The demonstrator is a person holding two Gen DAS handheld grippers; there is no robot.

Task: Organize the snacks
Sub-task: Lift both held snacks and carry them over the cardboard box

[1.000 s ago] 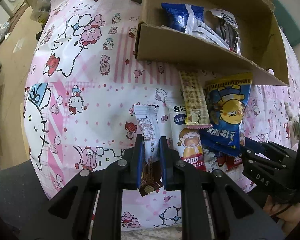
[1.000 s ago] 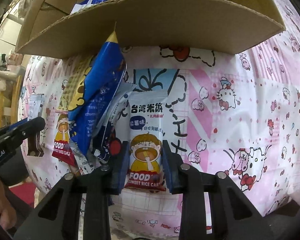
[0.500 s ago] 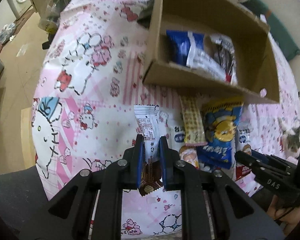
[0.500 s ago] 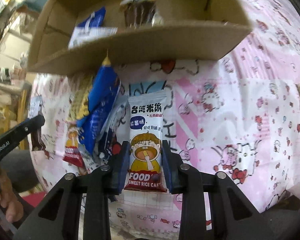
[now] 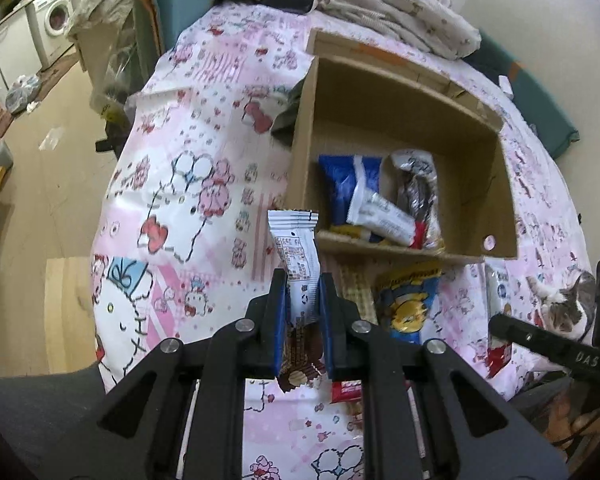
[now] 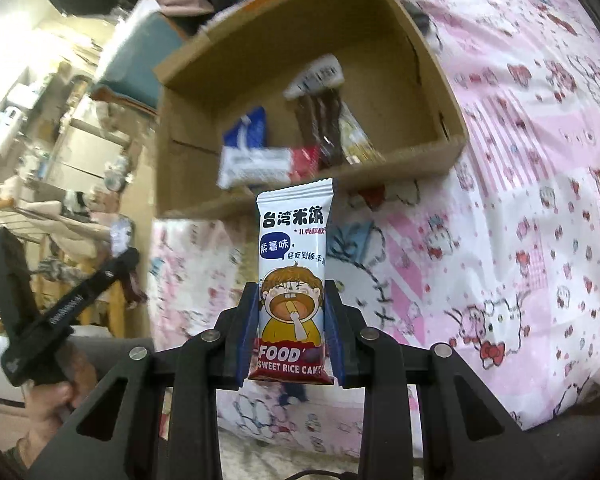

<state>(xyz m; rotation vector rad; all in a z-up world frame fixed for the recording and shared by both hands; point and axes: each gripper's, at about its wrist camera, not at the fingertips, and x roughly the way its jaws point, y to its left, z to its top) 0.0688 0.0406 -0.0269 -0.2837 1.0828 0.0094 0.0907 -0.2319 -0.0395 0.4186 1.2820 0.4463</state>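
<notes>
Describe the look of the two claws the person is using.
Both the left claw and the right claw are black angular frames with silver bolts and blue pads lining flat fingers. White lettering marks their sides. A thin black cable trails beneath the right one.

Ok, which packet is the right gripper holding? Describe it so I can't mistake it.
Find the cardboard box on the pink cartoon sheet. In front of it, the right gripper clamps a white rice cake packet. Unlike the others, it shows a cartoon child and reads SWEET RICE CAKE.

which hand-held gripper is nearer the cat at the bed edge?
Right. The right hand-held gripper reaches in just beside the cat; the left hand-held gripper, shut on a wafer packet, is farther across the bedspread.
</notes>
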